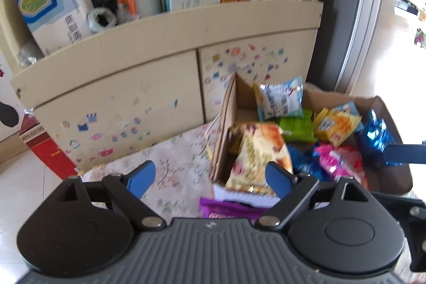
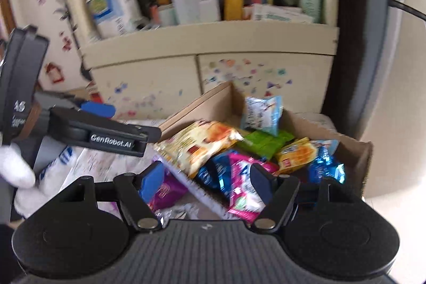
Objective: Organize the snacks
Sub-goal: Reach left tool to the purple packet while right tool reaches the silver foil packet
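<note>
The purple packet [image 1: 229, 208] is mostly hidden behind the body of the left tool [image 1: 210, 177], and the cardboard box [image 1: 226, 108] has its near-right corner covered by that tool's housing. In the right wrist view the pink packet [image 2: 243, 185] and the lettering on every wrapper are smeared by motion blur, unreadable. The print on the cartons on the shelf [image 1: 170, 25] is too small to read, and the red carton [image 1: 48, 148] is cut short by the cabinet.

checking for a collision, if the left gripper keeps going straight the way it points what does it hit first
Probably the near left wall of the cardboard box, beside the yellow snack bag. The open left gripper hangs over the floral cloth; depth is unclear.
</note>
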